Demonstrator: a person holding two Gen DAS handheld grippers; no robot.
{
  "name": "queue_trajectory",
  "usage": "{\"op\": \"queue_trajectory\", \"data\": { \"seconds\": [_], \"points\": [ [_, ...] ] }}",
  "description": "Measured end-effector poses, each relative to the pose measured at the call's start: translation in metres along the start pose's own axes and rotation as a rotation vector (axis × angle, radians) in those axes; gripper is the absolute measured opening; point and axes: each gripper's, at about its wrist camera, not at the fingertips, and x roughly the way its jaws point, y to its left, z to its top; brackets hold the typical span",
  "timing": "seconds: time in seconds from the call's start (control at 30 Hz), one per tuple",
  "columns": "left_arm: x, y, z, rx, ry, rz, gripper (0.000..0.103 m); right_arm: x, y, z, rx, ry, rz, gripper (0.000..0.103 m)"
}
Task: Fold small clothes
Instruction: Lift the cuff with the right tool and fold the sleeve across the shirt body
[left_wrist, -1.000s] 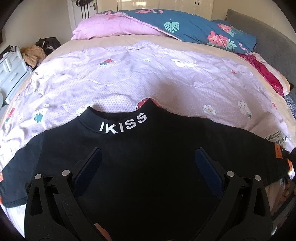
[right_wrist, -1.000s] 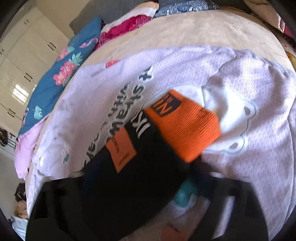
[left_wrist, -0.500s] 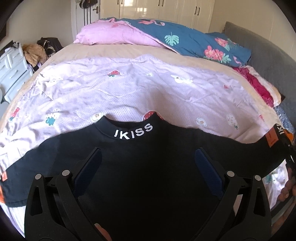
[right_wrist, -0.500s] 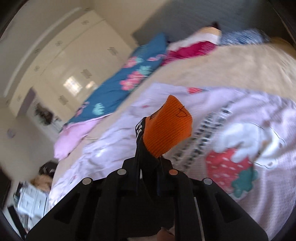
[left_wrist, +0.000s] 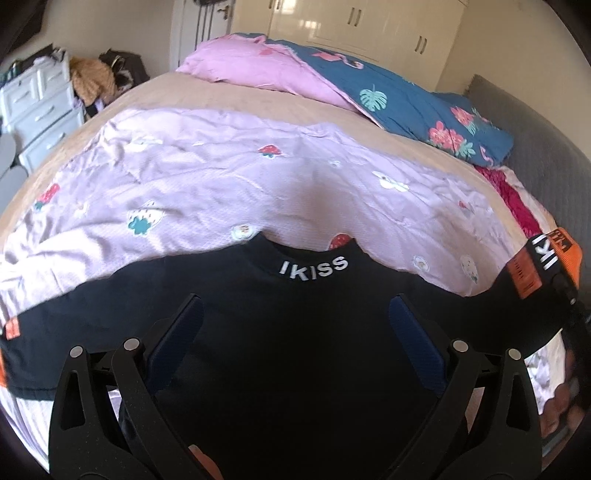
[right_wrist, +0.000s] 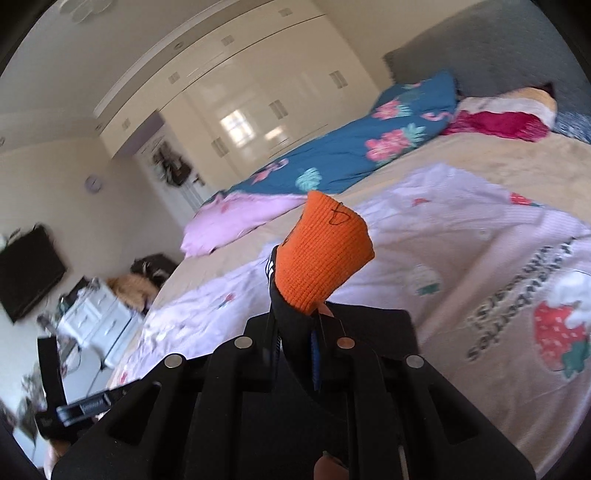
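The limp, light black top (left_wrist: 295, 332) droops wherever unsupported, so the right gripper (right_wrist: 295, 332) pinches its orange cuff (right_wrist: 321, 254) at 3 o'clock while the left gripper (left_wrist: 295, 325) hangs spread wide.
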Motion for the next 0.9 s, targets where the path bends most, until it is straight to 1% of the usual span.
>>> {"op": "queue_trajectory", "data": {
  "seconds": [0.13, 0.2, 0.37, 0.6, 0.7, 0.77, 0.83, 0.87, 0.9],
  "points": [
    [0.001, 0.022, 0.0, -0.064, 0.022, -0.065, 0.094, 0.014, 0.024, -0.013, -0.039, 0.044, 0.026, 0.012],
    [0.002, 0.028, -0.002, -0.08, 0.026, -0.073, 0.094, 0.022, 0.037, -0.02, -0.063, 0.068, 0.036, 0.012],
    [0.005, 0.047, -0.008, -0.134, 0.042, -0.129, 0.094, 0.04, 0.058, -0.04, -0.115, 0.114, 0.064, 0.012],
    [0.018, 0.069, -0.019, -0.191, 0.075, -0.16, 0.094, 0.068, 0.086, -0.077, -0.17, 0.226, 0.126, 0.012],
    [0.024, 0.077, -0.024, -0.214, 0.092, -0.177, 0.094, 0.081, 0.094, -0.094, -0.188, 0.287, 0.146, 0.012],
    [0.028, 0.082, -0.028, -0.221, 0.1, -0.174, 0.094, 0.09, 0.096, -0.104, -0.189, 0.331, 0.158, 0.015],
    [0.032, 0.085, -0.032, -0.232, 0.113, -0.18, 0.094, 0.099, 0.097, -0.113, -0.197, 0.377, 0.157, 0.015],
    [0.035, 0.088, -0.034, -0.241, 0.121, -0.183, 0.094, 0.103, 0.097, -0.117, -0.203, 0.405, 0.164, 0.019],
    [0.037, 0.089, -0.036, -0.249, 0.13, -0.185, 0.094, 0.105, 0.099, -0.121, -0.207, 0.427, 0.173, 0.026]
  ]
}}
